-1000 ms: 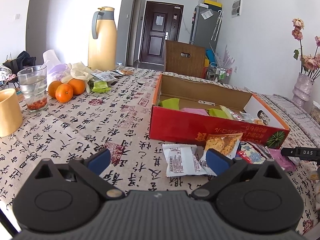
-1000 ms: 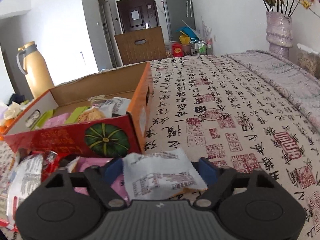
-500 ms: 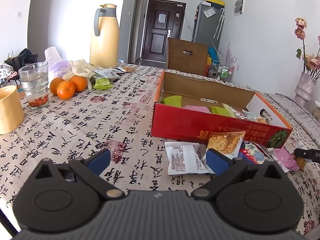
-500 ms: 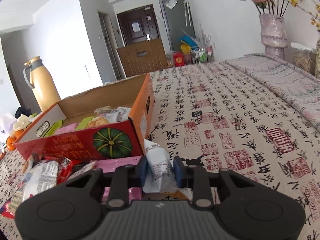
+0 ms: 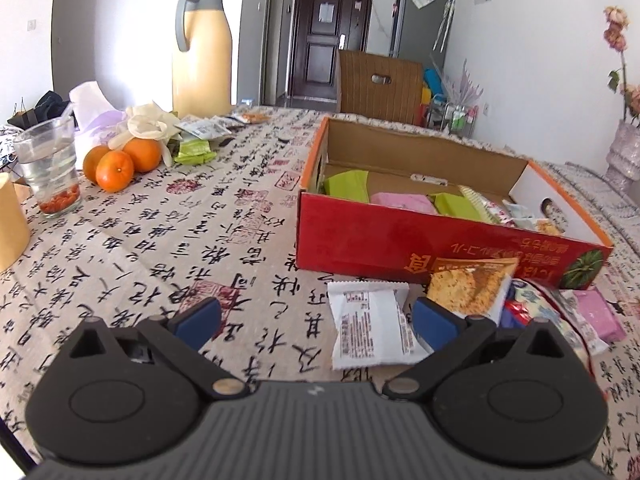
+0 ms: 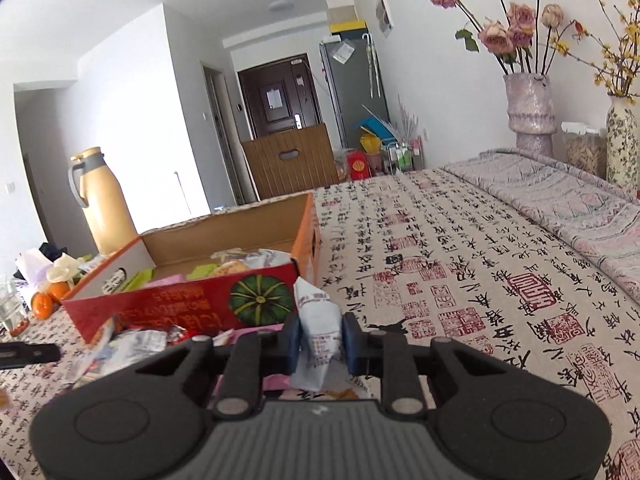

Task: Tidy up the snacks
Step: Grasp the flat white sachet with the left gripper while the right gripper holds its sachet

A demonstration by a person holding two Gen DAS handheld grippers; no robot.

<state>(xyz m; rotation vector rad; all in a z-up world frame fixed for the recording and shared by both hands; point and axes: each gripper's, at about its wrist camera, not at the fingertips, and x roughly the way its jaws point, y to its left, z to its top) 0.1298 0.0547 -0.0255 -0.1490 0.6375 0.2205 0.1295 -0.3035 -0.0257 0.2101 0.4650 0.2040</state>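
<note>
Right wrist view: the right claw [image 6: 319,338] is clenched on a white snack packet [image 6: 318,326], which stands crumpled and upright between the two blue pads, lifted above the desk [image 6: 460,280]. Just beyond and left of this claw lie loose wrappers, among them a pink packet [image 6: 256,330], and behind them the red cardboard box [image 6: 180,308] with a pumpkin picture on its near wall. Two vases of dried flowers stand far to the right.

Left wrist view: the left claw [image 5: 316,320] is released, pads wide apart, gripping nothing. One flat white packet [image 5: 372,330] lies on the desk between the pads, nearer the right pad [image 5: 434,322]. Just beyond that pad an orange cracker packet [image 5: 470,284] leans on the box's front wall. Inside the box show two green packets, one pink packet and several patterned ones at the right end. Far left of the claw sit three oranges [image 5: 120,160], one glass [image 5: 50,172] and one yellow thermos [image 5: 202,52].
</note>
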